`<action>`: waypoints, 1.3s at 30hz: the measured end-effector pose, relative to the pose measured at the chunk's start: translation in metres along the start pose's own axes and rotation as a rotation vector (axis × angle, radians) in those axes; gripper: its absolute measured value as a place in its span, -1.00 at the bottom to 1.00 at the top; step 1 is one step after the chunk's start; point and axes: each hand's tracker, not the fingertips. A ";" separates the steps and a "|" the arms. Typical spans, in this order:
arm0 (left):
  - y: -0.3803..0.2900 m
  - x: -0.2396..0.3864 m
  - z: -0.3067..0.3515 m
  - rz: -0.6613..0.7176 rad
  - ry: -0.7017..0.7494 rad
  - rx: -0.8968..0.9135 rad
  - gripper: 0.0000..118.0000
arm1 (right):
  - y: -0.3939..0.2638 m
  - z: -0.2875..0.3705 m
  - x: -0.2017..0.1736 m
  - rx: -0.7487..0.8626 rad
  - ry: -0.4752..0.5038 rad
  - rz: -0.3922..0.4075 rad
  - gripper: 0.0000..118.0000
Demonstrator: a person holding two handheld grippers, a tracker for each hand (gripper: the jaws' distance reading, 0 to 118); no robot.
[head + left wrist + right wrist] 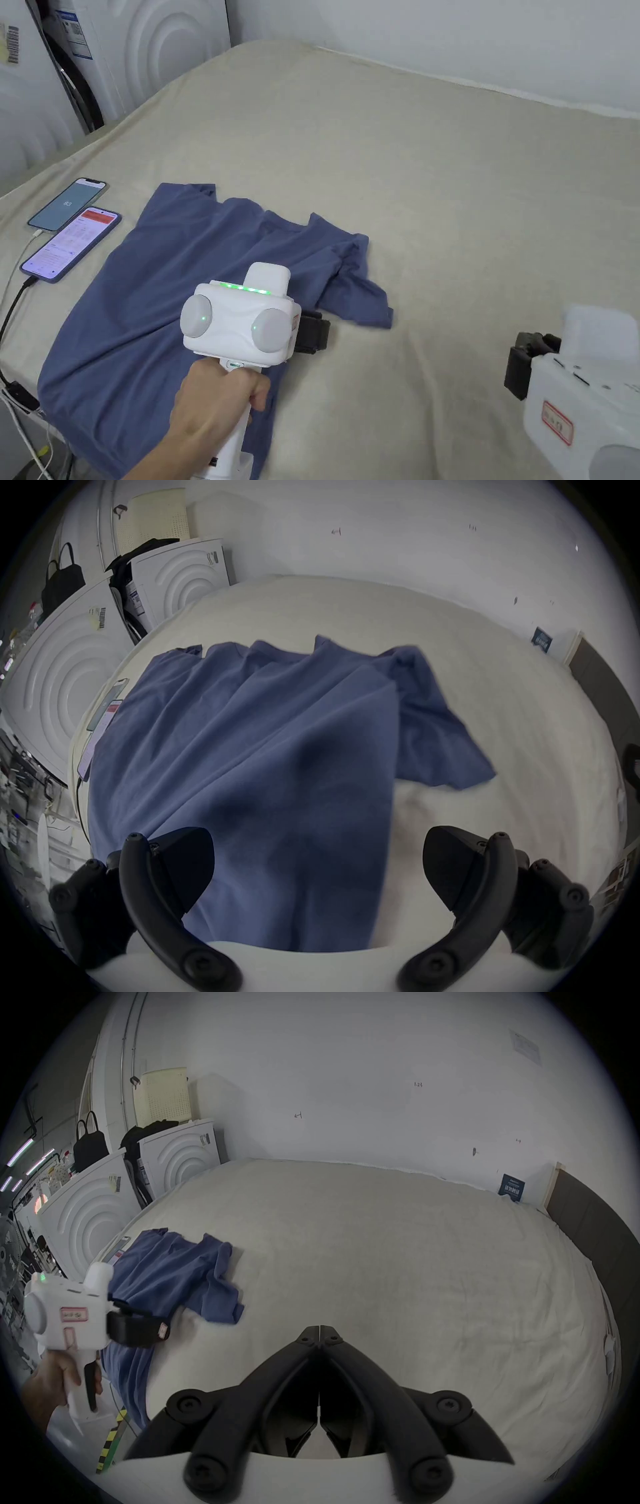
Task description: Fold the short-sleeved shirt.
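A blue short-sleeved shirt (156,281) lies spread on the beige bed (469,187), collar end far, one sleeve (359,300) crumpled at its right. The shirt (259,757) fills the middle of the left gripper view, and the shirt (173,1269) sits at the left in the right gripper view. My left gripper (318,864) hovers over the shirt's right edge, jaws wide apart with nothing between them; the left gripper (312,332) is held by a hand (215,400). My right gripper (319,1333) has its jaws together, empty, over bare bed; the right gripper (522,369) is at the lower right.
Two phones (70,222) with a cable lie on the bed left of the shirt. White washing machines (137,56) stand beyond the bed's left side. A white wall (469,37) runs along the far edge. Bare bed stretches to the right of the shirt.
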 end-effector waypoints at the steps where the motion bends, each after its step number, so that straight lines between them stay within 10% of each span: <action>1: 0.000 -0.004 -0.003 0.025 0.004 -0.016 1.00 | -0.003 0.002 0.002 -0.001 0.002 -0.003 -1.00; 3: -0.001 -0.013 -0.001 0.066 -0.015 -0.014 0.77 | -0.008 0.006 0.006 -0.007 0.011 -0.010 -1.00; 5: -0.002 -0.019 0.006 0.089 -0.026 -0.002 -0.51 | -0.012 0.015 0.012 -0.020 0.044 -0.040 -1.00; 6: -0.002 -0.020 0.009 0.072 0.035 0.029 -0.84 | -0.014 0.020 0.017 -0.027 0.054 -0.055 -1.00; 21: 0.072 0.048 0.081 0.093 -0.129 0.078 -0.84 | -0.046 0.149 0.132 0.025 -0.066 -0.131 -1.00; 39: 0.092 0.617 0.094 -0.566 -0.581 0.068 -0.84 | -0.104 0.192 0.283 -0.007 -0.326 -0.372 -1.00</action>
